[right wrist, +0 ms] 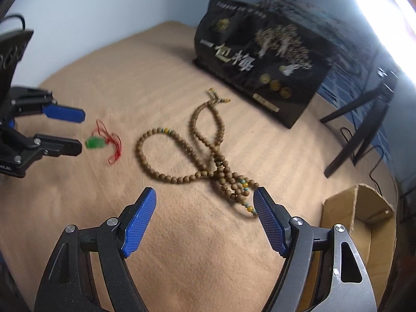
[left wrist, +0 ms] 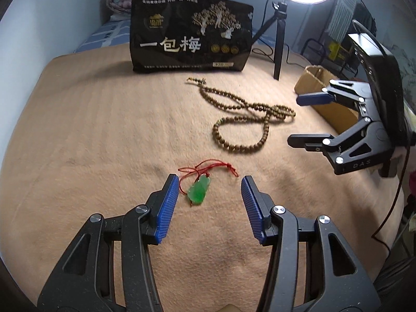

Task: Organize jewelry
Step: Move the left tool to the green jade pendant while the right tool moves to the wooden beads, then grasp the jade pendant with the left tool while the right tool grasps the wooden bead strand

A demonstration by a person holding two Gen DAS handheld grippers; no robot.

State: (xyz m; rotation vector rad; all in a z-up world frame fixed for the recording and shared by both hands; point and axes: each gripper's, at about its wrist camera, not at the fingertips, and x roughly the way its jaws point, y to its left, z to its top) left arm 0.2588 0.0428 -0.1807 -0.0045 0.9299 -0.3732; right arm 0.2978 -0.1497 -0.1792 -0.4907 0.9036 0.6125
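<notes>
The left claw point(left wrist: 210, 182) stands released, its blue pads point(left wrist: 166, 208) apart with nothing pressed between them, and it points down at the green pendant point(left wrist: 199, 190), which lies on the tan blanket point(left wrist: 78, 143) in the gap between the fingertips, nearer the left-hand pad in this view. The pendant's red cord point(left wrist: 205, 167) trails loosely beyond it, away from the claw. The right claw point(right wrist: 205, 195) is also released and spread wider, grasping nothing; the near bunched end of the wooden bead necklace point(right wrist: 208, 156) lies just beside its right-hand pad, with the two long loops running off toward the black printed bag point(right wrist: 260, 52) that stands farther back. A cardboard box point(right wrist: 364, 221) with its top open sits at the right edge of the blanket, close to the right claw, and looks like the likely place for the jewelry. By my reading the step in hand is the approach: each claw is lining up over its own piece and neither has taken hold. The next move for the left calls for sinking onto the blanket and closing on the small, flat pendant or its cord without pinching the fabric. The right needs to shift toward the bunched beads so that several strands sit between the pads before closing.
</notes>
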